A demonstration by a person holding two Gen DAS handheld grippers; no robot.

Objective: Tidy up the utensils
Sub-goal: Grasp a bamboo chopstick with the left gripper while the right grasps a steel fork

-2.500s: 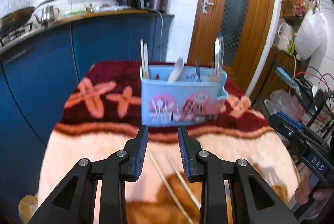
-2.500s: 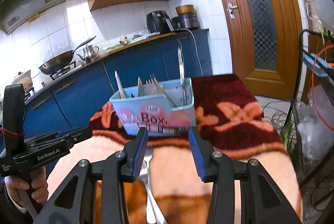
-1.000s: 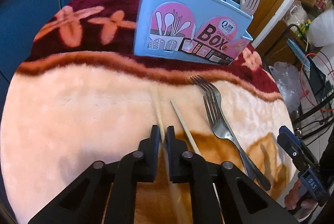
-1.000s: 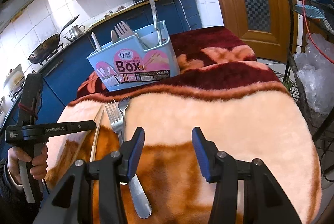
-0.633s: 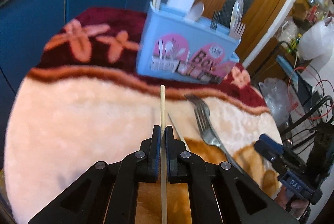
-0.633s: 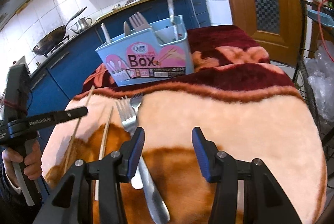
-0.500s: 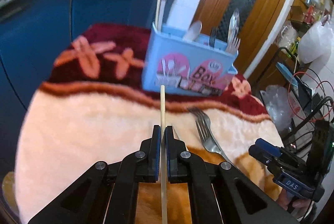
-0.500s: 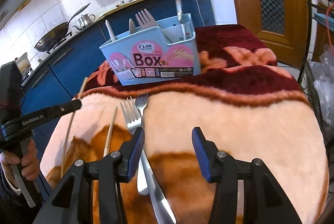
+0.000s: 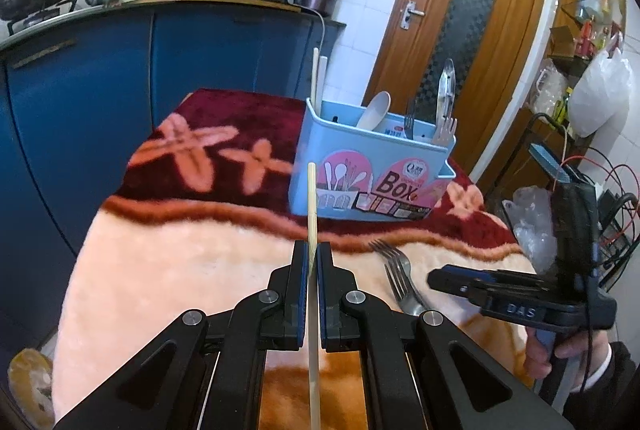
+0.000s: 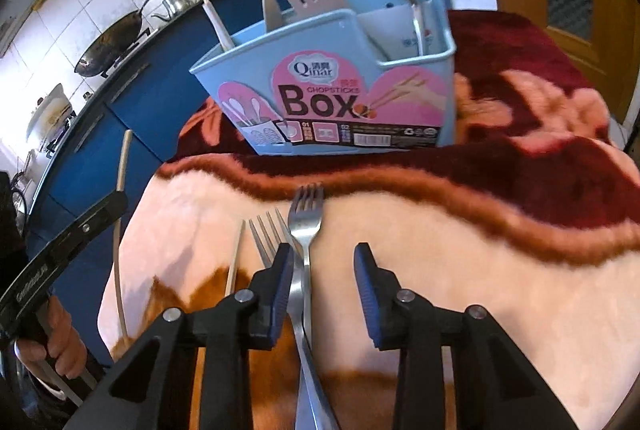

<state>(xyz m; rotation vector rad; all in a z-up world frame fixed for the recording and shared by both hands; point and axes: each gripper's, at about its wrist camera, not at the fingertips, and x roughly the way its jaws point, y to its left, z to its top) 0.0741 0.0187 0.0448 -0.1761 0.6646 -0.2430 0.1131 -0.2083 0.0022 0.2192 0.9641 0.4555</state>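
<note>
Left wrist view — chopstick (image 9: 311,205) pinched in fingers (image 9: 301,270), lower end cut off.

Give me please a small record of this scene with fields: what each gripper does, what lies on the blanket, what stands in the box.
left gripper: jaws shut on one chopstick, lifted off the blanket
right gripper: jaws have just been closing, low over two forks, not yet pressing them
blanket: two forks side by side, one chopstick on blanket
box: light blue, label "Box", upright on the dark red part
box contents: chopsticks, spoon, forks, other cutlery
</note>
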